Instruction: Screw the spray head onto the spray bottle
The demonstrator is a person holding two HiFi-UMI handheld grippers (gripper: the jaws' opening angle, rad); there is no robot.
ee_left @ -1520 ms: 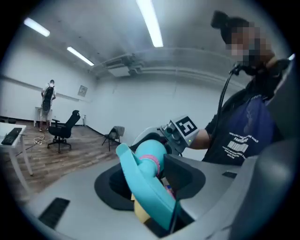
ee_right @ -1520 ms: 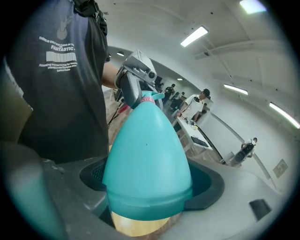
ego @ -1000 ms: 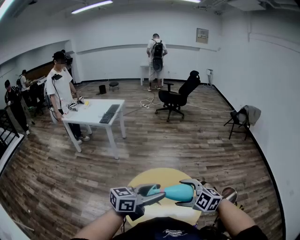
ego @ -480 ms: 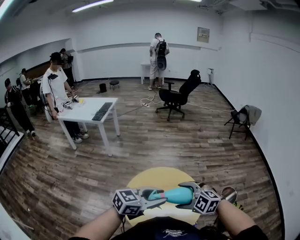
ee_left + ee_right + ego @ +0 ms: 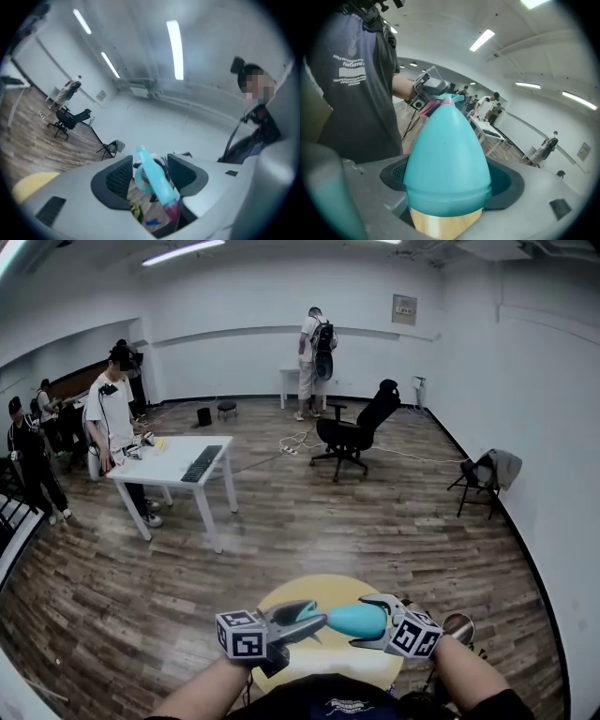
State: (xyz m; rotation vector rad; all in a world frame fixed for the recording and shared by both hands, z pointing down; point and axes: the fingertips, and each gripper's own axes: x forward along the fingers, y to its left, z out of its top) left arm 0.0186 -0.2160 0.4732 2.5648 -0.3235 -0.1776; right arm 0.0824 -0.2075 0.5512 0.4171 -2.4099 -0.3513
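Note:
A teal spray bottle (image 5: 356, 621) lies level above the yellow round table (image 5: 314, 592), and my right gripper (image 5: 372, 622) is shut on its body. In the right gripper view the bottle (image 5: 446, 154) fills the jaws, neck pointing away. The teal spray head (image 5: 306, 615) sits on a pink collar at the bottle's neck (image 5: 449, 100). My left gripper (image 5: 302, 621) faces it from the left. Its jaws have just been opening. In the left gripper view the spray head (image 5: 154, 180) stands between the pads (image 5: 118, 180) with gaps on both sides of my left gripper (image 5: 150, 176).
A white table (image 5: 150, 474) with a keyboard stands at the left with people beside it. A black office chair (image 5: 354, 432) is mid-room, a person stands at the far wall, and a folding chair (image 5: 486, 476) is by the right wall. Wooden floor lies all around.
The left gripper's jaws narrowed on the spray head half a second ago and now stand wider. That gripper has shifted slightly left. The right gripper and bottle have kept still.

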